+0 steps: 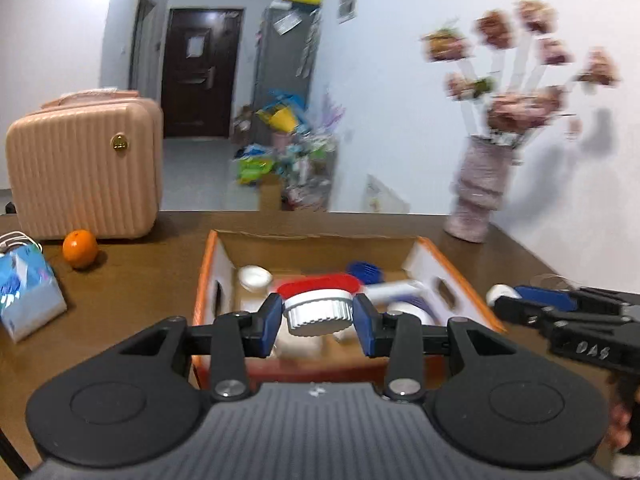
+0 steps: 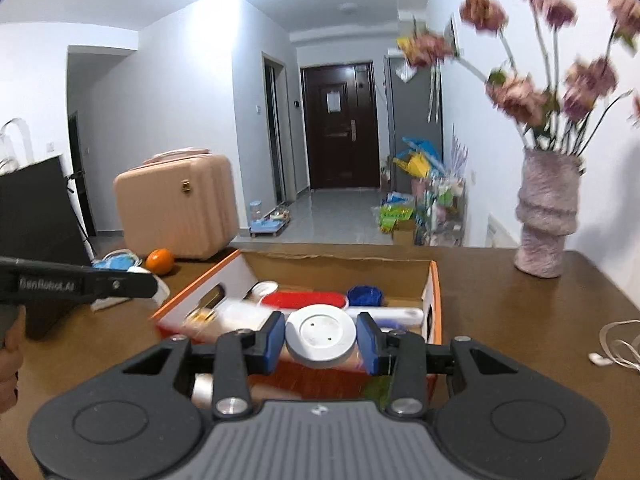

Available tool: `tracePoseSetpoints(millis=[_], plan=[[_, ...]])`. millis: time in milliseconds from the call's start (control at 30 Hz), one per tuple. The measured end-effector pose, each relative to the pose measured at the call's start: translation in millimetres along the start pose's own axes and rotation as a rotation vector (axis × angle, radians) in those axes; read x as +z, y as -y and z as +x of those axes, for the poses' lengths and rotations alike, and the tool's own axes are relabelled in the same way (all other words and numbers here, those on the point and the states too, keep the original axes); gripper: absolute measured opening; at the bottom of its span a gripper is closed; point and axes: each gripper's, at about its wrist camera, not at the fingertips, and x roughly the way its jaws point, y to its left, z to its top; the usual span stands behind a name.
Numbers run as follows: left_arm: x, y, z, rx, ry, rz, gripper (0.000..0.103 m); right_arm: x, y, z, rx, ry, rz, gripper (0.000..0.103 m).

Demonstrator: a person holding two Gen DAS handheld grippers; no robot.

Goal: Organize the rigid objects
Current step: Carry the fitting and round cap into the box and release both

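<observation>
Left claw [image 1: 319, 316] clamped on ribbed white cap [image 1: 318, 314]; right claw [image 2: 320, 340] on seemingly smooth disc [image 2: 320, 336].

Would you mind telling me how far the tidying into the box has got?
Done: the box already holds a red brush, a blue item and a small white pot.
In hand: the left gripper grips a ridged white cap; the right gripper grips a white disc, both above the box.
Left: releasing both; the orange is still on the table.

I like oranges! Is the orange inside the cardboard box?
No, the orange sits on the table outside the cardboard box.
</observation>
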Motion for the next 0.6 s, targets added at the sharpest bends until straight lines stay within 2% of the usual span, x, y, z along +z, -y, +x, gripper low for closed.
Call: tracePoseSetpoints(millis=[100,167,267,333,467,600], plan=[[30,-23,63,0.026,-0.086,-0.03,0.039,29,28,57,0.012,-0.05,0.041,0.038],[42,-38,105,0.017,-0.156,-0.034,0.039,46,41,98,-0.032,-0.086,0.021,0.038],[44,-60,159,0.001,-0.271,-0.081,0.039,67,60,162,-0.062,-0.167,0.01,0.038],[42,-66,184,0.047,-0.305,-0.066,0.039,73,70,204,-0.083,-0.231,0.004,0.038],[39,-66,201,0.082,-0.317,0.003,0.042,69,79,273,-0.157,-0.35,-0.064,0.039],[40,-68,201,0.075,-0.317,0.009,0.049,63,82,312,-0.17,-0.444,-0.1,0.039]])
